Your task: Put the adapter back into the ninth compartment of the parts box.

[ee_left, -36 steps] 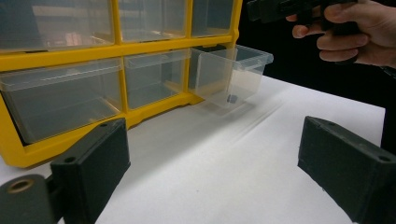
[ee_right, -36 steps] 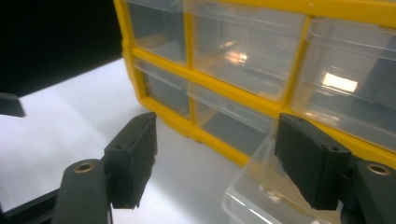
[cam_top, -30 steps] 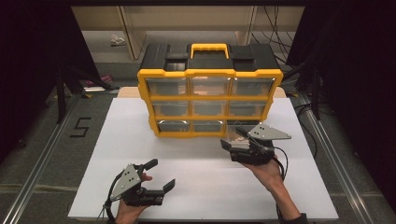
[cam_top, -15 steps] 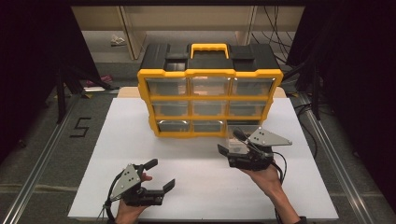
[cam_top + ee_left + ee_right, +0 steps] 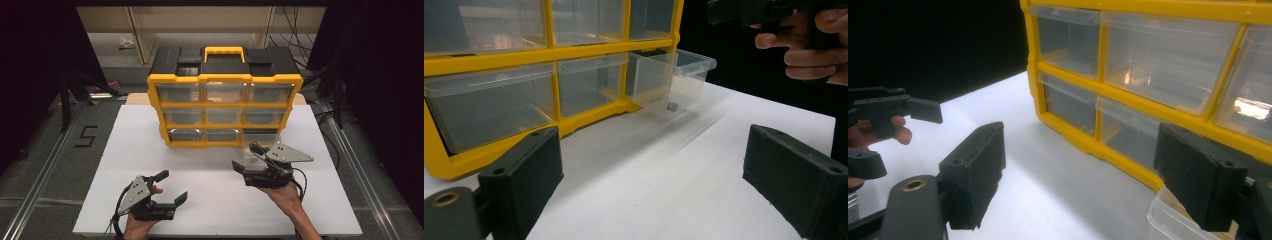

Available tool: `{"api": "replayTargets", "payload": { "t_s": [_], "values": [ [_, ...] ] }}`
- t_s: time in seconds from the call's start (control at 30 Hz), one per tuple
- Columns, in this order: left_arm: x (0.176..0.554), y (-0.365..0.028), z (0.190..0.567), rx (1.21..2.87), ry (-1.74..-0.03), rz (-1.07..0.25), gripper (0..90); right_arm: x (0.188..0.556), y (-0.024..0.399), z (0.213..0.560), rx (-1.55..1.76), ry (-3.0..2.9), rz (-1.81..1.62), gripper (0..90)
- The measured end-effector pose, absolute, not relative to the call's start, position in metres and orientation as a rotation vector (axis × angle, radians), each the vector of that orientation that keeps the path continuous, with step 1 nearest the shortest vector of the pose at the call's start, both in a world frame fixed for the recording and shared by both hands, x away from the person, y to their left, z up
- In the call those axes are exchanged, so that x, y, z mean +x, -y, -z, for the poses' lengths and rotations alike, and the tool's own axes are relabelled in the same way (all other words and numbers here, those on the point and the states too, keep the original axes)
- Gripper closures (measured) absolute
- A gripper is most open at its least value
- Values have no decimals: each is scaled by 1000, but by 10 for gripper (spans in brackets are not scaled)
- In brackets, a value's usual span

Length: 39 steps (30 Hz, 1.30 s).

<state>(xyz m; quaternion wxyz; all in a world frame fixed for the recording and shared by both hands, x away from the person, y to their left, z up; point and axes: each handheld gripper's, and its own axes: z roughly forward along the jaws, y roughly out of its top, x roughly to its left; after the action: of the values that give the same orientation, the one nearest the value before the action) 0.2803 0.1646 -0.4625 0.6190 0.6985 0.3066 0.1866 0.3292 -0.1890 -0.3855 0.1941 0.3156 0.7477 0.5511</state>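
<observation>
- Left gripper (image 5: pixel 172 187): rests low on the white table (image 5: pixel 150 145), near its front-left edge, jaws spread wide with nothing between them. It is well apart from the organizer (image 5: pixel 225 105).
- Organizer: yellow-framed drawer cabinet standing upright at the table's far centre. Its bottom-right drawer (image 5: pixel 261 138) is pulled partly out; the other drawers sit flush.
- Right gripper (image 5: pixel 246 159): held just in front of the open drawer, not touching it; its jaws have just been opening and stand wide with nothing between them.
- Step in hand, as judged: the drawer has been drawn out and let go.
- Next move, as judged: either hand must reach into the drawer, jaws kept apart until over the content.
- View difference: the left gripper view shows a small dark item (image 5: pixel 672 106) on the drawer floor; the high view cannot resolve it. The right gripper view shows the drawer rim (image 5: pixel 1173 220) just below its right-hand jaw.
</observation>
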Motion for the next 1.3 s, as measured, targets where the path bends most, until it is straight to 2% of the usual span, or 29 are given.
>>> {"api": "replayTargets", "payload": {
  "t_s": [1.3],
  "values": [
    [280, -165, 462, 1604, -704, -428, 84, 312, 193, 395, 846, -2065, -1618, 185]
  ]
}}
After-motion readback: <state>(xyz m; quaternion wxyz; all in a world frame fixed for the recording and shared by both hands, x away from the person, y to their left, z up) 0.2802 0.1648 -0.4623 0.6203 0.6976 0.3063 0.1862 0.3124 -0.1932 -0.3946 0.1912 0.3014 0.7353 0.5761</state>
